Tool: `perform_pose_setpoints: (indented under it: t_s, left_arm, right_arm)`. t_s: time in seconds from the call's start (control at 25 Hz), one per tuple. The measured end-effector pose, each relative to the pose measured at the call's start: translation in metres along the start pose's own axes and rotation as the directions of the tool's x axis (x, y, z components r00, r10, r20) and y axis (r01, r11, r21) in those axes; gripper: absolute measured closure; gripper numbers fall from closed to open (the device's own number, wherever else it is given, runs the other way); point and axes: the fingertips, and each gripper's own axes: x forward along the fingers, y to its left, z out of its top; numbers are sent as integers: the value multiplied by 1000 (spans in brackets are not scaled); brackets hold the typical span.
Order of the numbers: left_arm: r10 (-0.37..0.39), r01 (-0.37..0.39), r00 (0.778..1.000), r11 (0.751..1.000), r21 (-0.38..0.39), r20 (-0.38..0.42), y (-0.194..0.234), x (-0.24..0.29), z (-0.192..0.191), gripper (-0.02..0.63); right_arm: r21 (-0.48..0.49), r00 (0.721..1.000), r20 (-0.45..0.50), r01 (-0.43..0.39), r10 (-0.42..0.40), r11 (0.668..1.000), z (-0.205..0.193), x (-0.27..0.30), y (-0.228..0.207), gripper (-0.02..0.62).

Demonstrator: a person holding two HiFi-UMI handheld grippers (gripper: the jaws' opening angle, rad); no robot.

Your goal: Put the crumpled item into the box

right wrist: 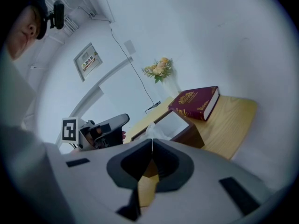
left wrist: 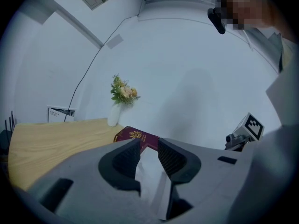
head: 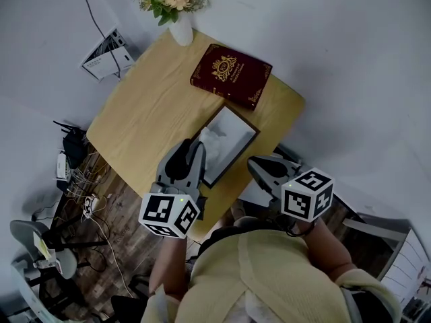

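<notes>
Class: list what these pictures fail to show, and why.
Box near corner: head view, behind the left hand-held gripper.
Crumpled item, lower part: right gripper view, behind the right hand-held gripper.
Book cover lettering: too small in every view.
Wall sign print: right gripper view, too small.

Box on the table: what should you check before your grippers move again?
1. Crumpled item inside the box: ok, it lies at the near end.
2. Left gripper let go: ok, jaws apart above the box.
3. Right gripper empty: ok, jaws shut on nothing.
4. Book out of the way: ok, apart from the box.
5. Crumpled item fully below the rim: cannot tell.
</notes>
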Motion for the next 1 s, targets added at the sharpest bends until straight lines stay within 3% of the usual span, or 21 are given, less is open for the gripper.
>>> perform_pose_setpoints:
  t_s: [0.2,0.48,1.0]
  left_arm:
    - [41,-40,998,999,-19,52,4,-16,9,507]
    - [58,-55,993,998,-31,100,0,-44,16,569]
    - [86,-82,994,995,-65,73,-3,-90,4,584]
  right_arm:
    - [-9,1000,-1,-13,13,1000,-1,0,6,565]
    - [-27,999,-12,-33,32,999,-8,-1,21,565]
    - [-60,998,-6,-63,62,996,-22,-11,55,565]
